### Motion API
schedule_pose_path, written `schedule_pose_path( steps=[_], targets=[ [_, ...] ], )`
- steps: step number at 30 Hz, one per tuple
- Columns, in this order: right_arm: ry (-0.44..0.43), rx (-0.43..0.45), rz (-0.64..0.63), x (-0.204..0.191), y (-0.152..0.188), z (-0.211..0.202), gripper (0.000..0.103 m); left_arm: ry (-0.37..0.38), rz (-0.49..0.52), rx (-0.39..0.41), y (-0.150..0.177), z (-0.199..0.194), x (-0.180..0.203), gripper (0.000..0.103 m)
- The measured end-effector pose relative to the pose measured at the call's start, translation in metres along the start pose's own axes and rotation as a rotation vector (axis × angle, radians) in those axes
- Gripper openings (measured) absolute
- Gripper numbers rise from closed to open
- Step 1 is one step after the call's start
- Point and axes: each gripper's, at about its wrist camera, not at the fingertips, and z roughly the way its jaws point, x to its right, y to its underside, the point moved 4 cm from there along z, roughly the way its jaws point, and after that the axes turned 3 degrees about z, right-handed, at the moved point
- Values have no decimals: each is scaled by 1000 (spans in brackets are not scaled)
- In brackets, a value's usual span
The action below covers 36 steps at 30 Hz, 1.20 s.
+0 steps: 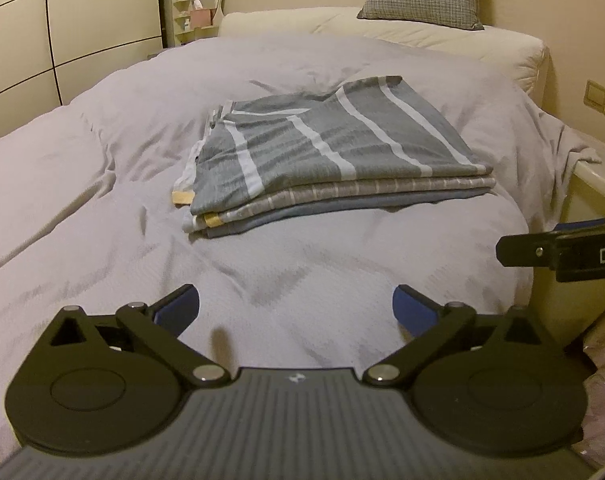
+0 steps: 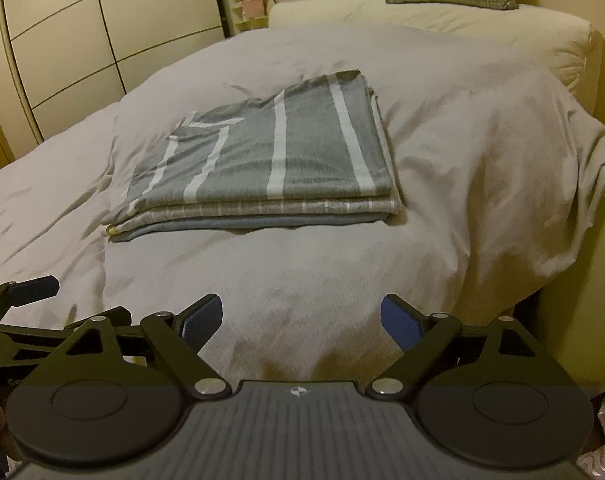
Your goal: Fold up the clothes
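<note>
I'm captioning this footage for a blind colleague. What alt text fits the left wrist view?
A folded stack of clothes, grey with white stripes on top, lies on a bed's pale duvet. The open left gripper hovers empty in front; the right gripper enters at the right edge.

Both views are dim and warm, tinted yellow by indoor light. Soft shadows fall under the folded stack [image 1: 334,160] and in the creases of the duvet [image 2: 482,152]. Fisheye distortion bends the wardrobe doors [image 2: 82,40] at far left; the corners go black. Fine grain softens the far detail.
</note>
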Motion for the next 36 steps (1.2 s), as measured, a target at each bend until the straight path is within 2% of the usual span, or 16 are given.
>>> schedule_pose_path(
  steps=[16, 27, 36],
  targets=[
    [12, -14, 18, -4, 7, -18, 88, -1, -68, -32, 11, -18, -2, 101],
    [43, 45, 25, 5, 8, -62, 88, -8, -69, 9, 4, -57, -7, 102],
    [38, 61, 45, 8, 6, -90, 88, 28, -81, 36, 0, -85, 0, 102]
  ],
)
